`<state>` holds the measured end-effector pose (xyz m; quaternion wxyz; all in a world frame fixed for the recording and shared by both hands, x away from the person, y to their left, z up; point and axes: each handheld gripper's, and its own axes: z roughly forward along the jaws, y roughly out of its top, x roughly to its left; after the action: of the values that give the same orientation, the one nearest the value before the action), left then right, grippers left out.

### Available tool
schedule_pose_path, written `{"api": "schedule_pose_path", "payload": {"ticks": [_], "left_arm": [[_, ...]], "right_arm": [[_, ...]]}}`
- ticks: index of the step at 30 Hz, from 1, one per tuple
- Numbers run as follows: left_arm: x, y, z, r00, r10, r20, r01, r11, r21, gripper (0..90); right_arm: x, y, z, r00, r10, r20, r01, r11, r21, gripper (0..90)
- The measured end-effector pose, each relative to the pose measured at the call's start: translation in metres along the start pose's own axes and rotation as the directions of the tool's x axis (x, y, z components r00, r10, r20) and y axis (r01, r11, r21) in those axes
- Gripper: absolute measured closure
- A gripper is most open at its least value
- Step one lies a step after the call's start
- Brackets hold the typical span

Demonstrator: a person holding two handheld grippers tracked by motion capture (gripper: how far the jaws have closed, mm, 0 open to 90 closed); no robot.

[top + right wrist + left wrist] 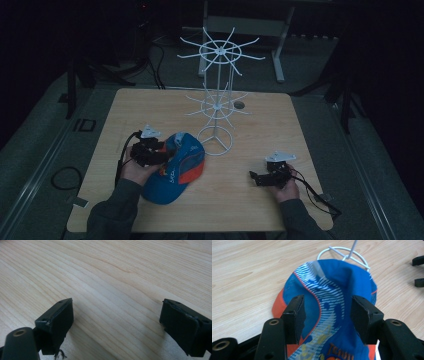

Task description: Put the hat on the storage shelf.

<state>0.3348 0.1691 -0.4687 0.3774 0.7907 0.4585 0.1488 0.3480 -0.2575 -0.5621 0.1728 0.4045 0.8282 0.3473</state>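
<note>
The left gripper (327,312) is straddling the blue-and-orange cap (332,290), jaws apart; the right gripper (117,322) is resting wide over the table (112,277).

Matt cloth cap (332,290), smooth pale wood-grain table (112,272), white wire rack (218,95), matt black pads (295,315).

R gripper (117,325) over light wood-grain tabletop (117,272). Jaws wide apart, nothing betw. them. Both pads black; one pad (58,320) low at left w/ frayed black bit at its base, the other at far right edge. Soft shadow on wood betw. jaws.
</note>
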Motion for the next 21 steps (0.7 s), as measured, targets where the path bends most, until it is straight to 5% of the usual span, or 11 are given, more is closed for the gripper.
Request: {"api": "schedule_pose_path", "payload": {"ticks": [11, 15, 21], "left_arm": [[-0.021, 0.023, 0.018, 0.9993, 0.038, 0.007, -0.038, 0.9992, 0.016, 36.0], [-0.026, 0.028, 0.029, 0.9992, 0.036, -0.020, -0.035, 0.9987, 0.038, 26.0], [-0.031, 0.034, 0.047, 0.9990, 0.044, -0.002, -0.044, 0.9962, 0.075, 14.1]], "right_arm": [[0.000, 0.000, 0.000, 1.0000, -0.003, 0.000, 0.003, 1.000, -0.001, 11.7], [0.000, 0.000, 0.000, 1.0000, -0.004, 0.001, 0.004, 1.000, -0.001, 11.7], [0.000, 0.000, 0.000, 1.0000, -0.003, 0.000, 0.003, 1.000, -0.001, 11.7]]}}
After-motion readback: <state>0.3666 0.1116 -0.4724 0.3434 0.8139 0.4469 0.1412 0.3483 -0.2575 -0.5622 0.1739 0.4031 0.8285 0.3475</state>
